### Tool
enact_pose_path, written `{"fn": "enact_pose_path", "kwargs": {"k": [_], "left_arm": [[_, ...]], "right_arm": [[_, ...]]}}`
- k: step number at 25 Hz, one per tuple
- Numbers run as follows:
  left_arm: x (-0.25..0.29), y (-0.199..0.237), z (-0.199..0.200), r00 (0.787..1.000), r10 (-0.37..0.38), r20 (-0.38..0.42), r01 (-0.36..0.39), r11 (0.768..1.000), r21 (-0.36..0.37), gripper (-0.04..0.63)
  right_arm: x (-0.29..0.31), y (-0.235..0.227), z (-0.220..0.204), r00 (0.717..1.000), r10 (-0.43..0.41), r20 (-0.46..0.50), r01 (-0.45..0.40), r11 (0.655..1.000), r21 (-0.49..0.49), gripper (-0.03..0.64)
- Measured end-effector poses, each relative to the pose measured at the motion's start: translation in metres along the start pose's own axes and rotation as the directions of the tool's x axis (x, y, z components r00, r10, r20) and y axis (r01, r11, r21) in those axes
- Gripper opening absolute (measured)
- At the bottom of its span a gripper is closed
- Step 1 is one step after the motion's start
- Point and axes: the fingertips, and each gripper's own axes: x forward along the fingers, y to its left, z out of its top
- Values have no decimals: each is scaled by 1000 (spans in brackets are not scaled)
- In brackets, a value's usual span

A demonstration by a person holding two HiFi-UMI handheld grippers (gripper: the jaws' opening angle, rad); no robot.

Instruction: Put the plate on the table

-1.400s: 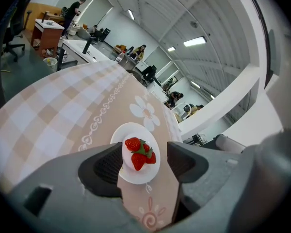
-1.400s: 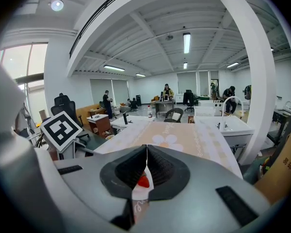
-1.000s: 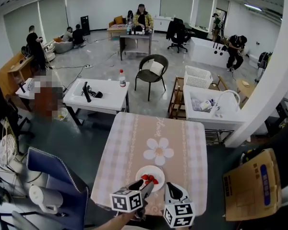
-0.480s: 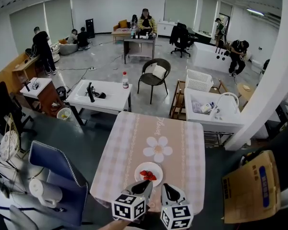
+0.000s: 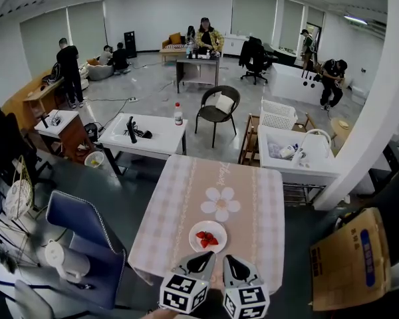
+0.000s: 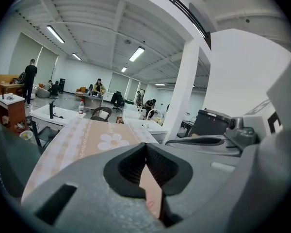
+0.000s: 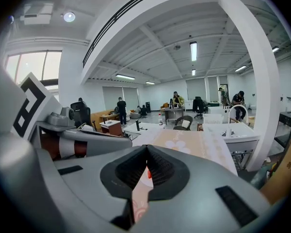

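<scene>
Sitting flat on the tabletop (image 5: 186, 198) already: the plate (image 5: 207, 228) is near the front edge, on the checked cloth (image 5: 259, 205), just ahead of both gripper tips and touching neither. So the task looks done, judging from how things lie.

Left gripper (image 5: 210, 254): jaws have just been closing and now meet, nothing between them. Right gripper (image 5: 229, 258): clenched too, pads together, empty.

Handling, my read only:
- Small white plate, stiff, probably light. If it is ceramic it chips, and the glaze would be slick under the pads.
- Strawberries (image 5: 206, 238) lie loose on it, so any tilt rolls them off. Keep it level.
- Best hold is the near rim, 1 pad above and 1 below, not the middle where the fruit is.

Hard to make out:
- Material of the plate, and how deep the rim is: too small in the head view.
- Number of berries: they read as 1 red clump.
- Both gripper views show only a sliver of tabletop and a speck of red through the slit under the closed jaws, so there is no useful look at the plate.
- The hands are cut off at the bottom edge of the head view.
</scene>
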Motion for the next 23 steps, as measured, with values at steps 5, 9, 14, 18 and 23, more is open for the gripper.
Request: {"fn": "enact_pose_path", "kwargs": {"k": [5, 9, 14, 18, 23], "left_arm": [[-13, -11, -4, 1000, -4, 7, 3, 1000, 19, 6], [-22, -18, -7, 1000, -3, 7, 3, 1000, 29, 6], [-32, -22, -12, 1000, 2, 7, -2, 1000, 25, 6], [-39, -25, -17, 1000, 5, 7, -5, 1000, 25, 6], [-45, -29, -21, 1000, 12, 2, -12, 1000, 16, 5]], "right_arm": [[-13, 7, -5, 1000, 0, 4, 0, 1000, 5, 3], [-21, 12, -6, 1000, 0, 5, 0, 1000, 5, 3], [-29, 19, -9, 1000, 2, 10, -2, 1000, 1, 3], [-36, 23, -12, 1000, 3, 7, -3, 1000, 0, 3], [-44, 27, -13, 1000, 7, 12, -7, 1000, -4, 3]]}}
